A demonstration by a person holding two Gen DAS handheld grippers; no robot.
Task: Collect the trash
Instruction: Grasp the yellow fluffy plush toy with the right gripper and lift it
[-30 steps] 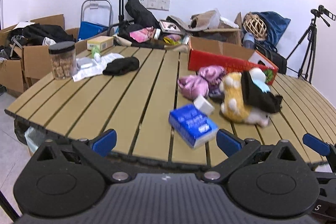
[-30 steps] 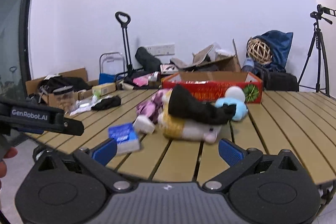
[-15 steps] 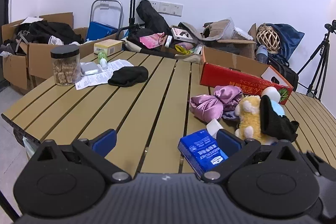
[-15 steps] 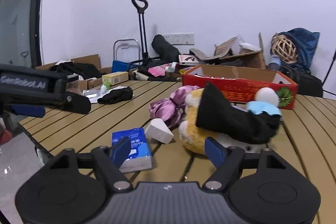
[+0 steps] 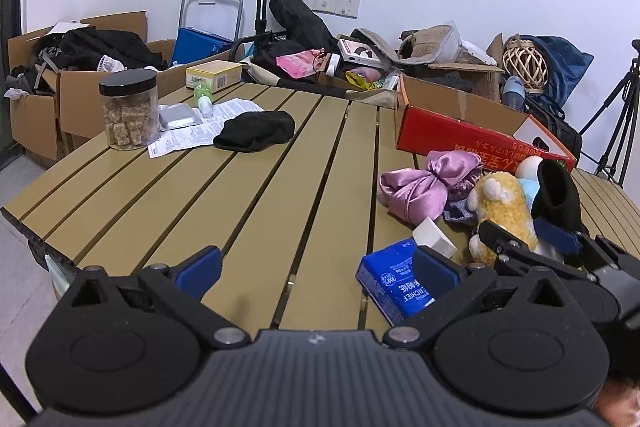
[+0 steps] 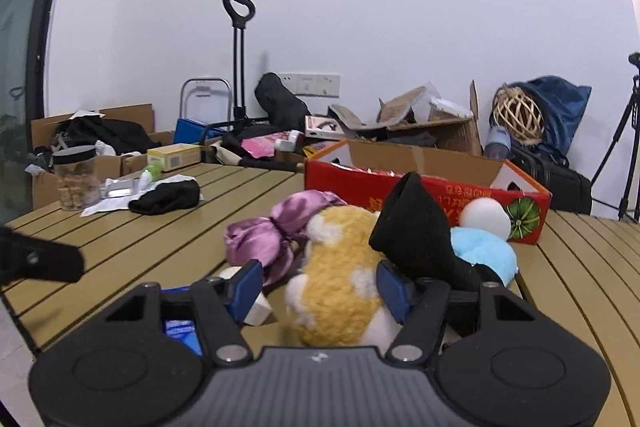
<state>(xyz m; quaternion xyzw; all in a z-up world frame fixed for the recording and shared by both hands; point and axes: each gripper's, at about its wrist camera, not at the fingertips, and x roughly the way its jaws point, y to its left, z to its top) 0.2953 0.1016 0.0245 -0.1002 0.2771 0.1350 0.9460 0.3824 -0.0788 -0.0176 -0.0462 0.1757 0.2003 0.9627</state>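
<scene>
Since a second ago the right gripper (image 6: 319,285) has pushed in low over the tabletop (image 5: 248,195), and its fingers have narrowed from wide apart to a smaller gap that now brackets the plush (image 6: 340,283). The pads sit beside the yellow fleece on either flank; I cannot tell whether they press it yet, so I read them as open, closing around it. The left gripper (image 5: 318,269) has drifted forward too, its fingers spread wide and holding nothing, its right pad just over the blue pack (image 5: 394,285).

The plush lies on its side near the tabletop's front edge, probably dropped there, not set down. It is shaggy, soft and rounded, so it should squash under the pads. A black sock (image 6: 416,243), matte knit, drapes over it and may come along. A pale blue fuzzy lump with a white ball (image 6: 486,217) sits behind it, touching. The purple satin pouch (image 6: 272,231), glossy and knotted, lies to its left, and a small white wedge (image 5: 434,237) lies between pouch and pack. The pack is a flat, crisp-edged wrapper. Behind stands the red carton (image 6: 424,187), open-topped, the likely bin.
</scene>
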